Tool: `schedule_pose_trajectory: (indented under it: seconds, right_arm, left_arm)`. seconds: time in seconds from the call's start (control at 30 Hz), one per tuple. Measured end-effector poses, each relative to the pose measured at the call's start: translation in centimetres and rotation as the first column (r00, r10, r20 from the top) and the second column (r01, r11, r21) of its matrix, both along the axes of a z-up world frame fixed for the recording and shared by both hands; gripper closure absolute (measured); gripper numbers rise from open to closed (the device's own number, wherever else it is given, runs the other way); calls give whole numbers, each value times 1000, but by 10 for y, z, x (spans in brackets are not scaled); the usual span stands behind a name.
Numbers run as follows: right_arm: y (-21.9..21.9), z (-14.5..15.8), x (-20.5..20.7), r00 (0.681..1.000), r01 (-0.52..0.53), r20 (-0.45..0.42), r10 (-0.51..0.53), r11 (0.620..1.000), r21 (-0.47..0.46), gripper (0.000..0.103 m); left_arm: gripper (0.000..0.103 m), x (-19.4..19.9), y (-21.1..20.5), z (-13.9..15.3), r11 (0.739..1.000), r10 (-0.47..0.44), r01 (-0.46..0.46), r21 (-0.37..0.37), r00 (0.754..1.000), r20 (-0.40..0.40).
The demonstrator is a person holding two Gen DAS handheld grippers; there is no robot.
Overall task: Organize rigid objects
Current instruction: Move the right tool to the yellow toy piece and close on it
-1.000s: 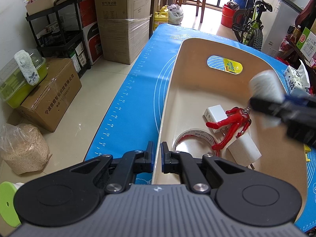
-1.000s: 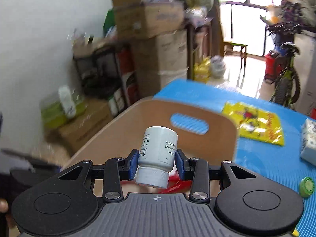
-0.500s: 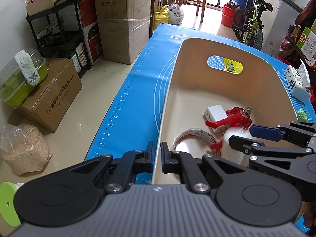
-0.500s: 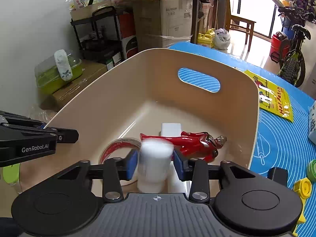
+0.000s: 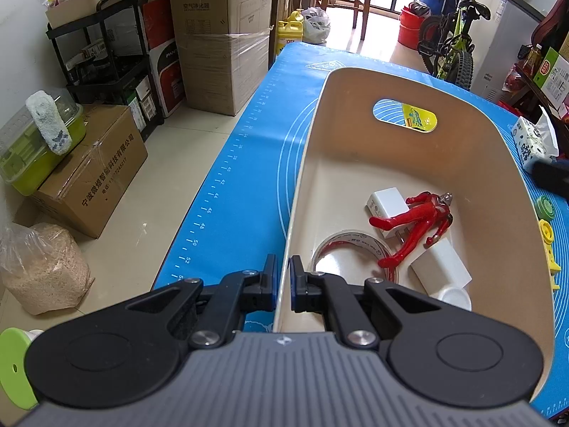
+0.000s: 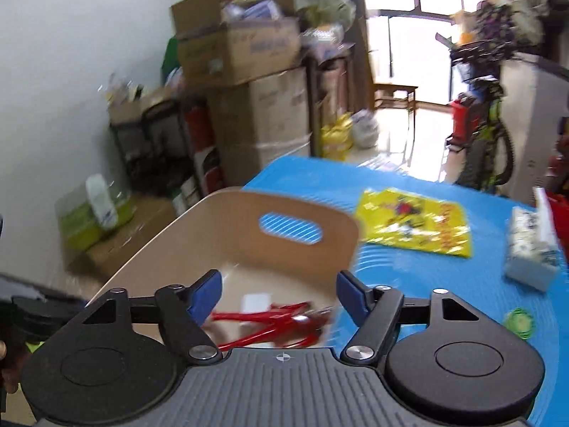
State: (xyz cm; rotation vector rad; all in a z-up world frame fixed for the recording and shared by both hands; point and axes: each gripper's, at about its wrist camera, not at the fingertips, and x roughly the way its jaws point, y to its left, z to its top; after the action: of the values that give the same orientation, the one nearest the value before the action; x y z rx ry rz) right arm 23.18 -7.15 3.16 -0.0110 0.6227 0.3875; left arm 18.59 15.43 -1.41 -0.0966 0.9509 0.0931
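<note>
A beige bin (image 5: 355, 142) stands on the blue mat (image 5: 249, 178). My left gripper (image 5: 282, 284) is shut on its near left rim. Inside lie a red action figure (image 5: 416, 224), a tape roll (image 5: 352, 245), a white plug adapter (image 5: 387, 203), a white block (image 5: 441, 267) and a white bottle (image 5: 451, 297), partly hidden behind my left gripper. My right gripper (image 6: 277, 284) hovers at the bin's (image 6: 220, 235) near right corner, above the figure (image 6: 270, 323). Its jaws are opening and nothing is between them. The right wrist view is motion-blurred.
Right of the bin on the mat lie a tissue pack (image 6: 530, 249), a yellow packet (image 6: 412, 227), a green lid (image 6: 519, 322) and a yellow toy (image 5: 547, 249). Cardboard boxes (image 5: 220, 53), a shelf cart and a bicycle (image 5: 451, 42) stand on the floor beyond.
My right gripper brought the white bottle down into the bin, let go of it and pulled back to the right with its jaws spreading. My left gripper has not moved.
</note>
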Motion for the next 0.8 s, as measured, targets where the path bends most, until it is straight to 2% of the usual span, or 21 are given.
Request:
schedule_pose_trajectory:
  seconds: [0.1, 0.27, 0.43, 0.57, 0.8]
  right_arm:
    - [-30, 4, 2, 998, 63, 28, -62, 998, -15, 11]
    - [-81, 0, 5, 981, 189, 60, -187, 981, -34, 6]
    - [-115, -22, 10, 963, 266, 45, -264, 962, -62, 5]
    - [-135, -47, 15, 948, 318, 20, -318, 940, -126, 5]
    - [-161, -86, 14, 930, 356, -37, -366, 921, -162, 5]
  left_arm:
    - [95, 0, 0, 0, 1000, 0, 0, -1, 1000, 0]
    - [95, 0, 0, 0, 1000, 0, 0, -1, 1000, 1]
    - [95, 0, 0, 0, 1000, 0, 0, -1, 1000, 0]
    - [95, 0, 0, 0, 1000, 0, 0, -1, 1000, 0]
    - [95, 0, 0, 0, 1000, 0, 0, -1, 1000, 0]
